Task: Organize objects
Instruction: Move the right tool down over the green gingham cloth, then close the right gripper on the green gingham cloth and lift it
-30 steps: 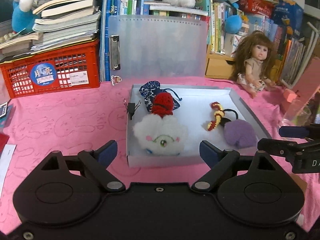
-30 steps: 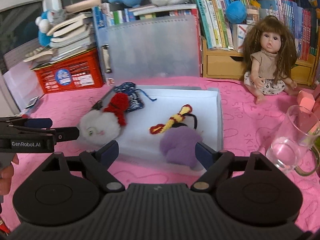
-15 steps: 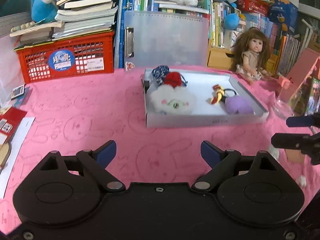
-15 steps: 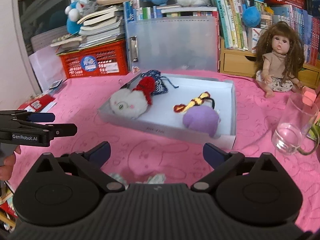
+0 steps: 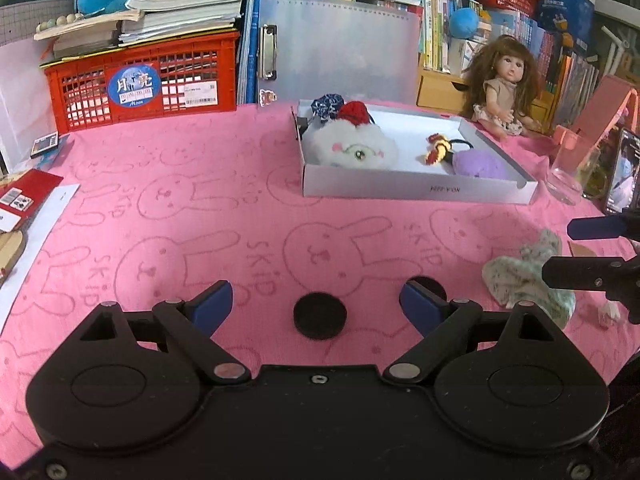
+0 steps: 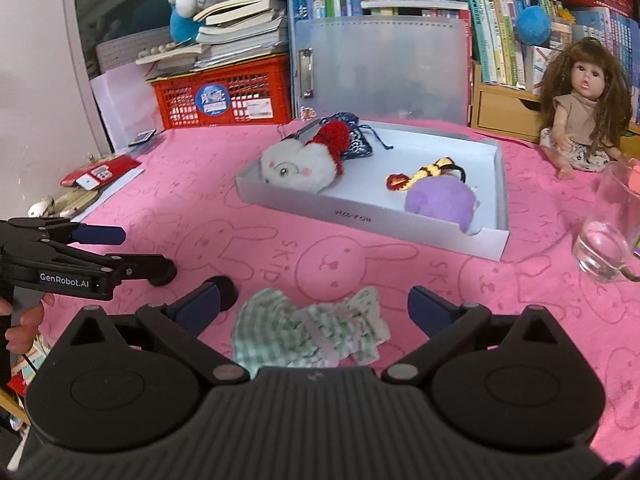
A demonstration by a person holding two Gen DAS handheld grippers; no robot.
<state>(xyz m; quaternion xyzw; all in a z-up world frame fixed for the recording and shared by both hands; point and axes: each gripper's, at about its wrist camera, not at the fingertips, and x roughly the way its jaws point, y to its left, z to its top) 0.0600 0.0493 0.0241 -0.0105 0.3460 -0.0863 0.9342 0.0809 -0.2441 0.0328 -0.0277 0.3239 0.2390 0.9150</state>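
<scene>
Both grippers pulled back from tray (image 5: 416, 194) (right jaws widened).

"GenRobot.AI" in white on side of left gripper (image 6: 132, 252), near left in right wrist view. "SKIP" repeated beside bunny outlines on pink tablecloth (image 5: 180, 216). Round blue sticker on red crate (image 5: 140, 80), far left: two Chinese chars w/ "Moon" below; white barcode label next to it, too small to read. Small print on near wall of white box (image 5: 420, 192), illegible.
</scene>
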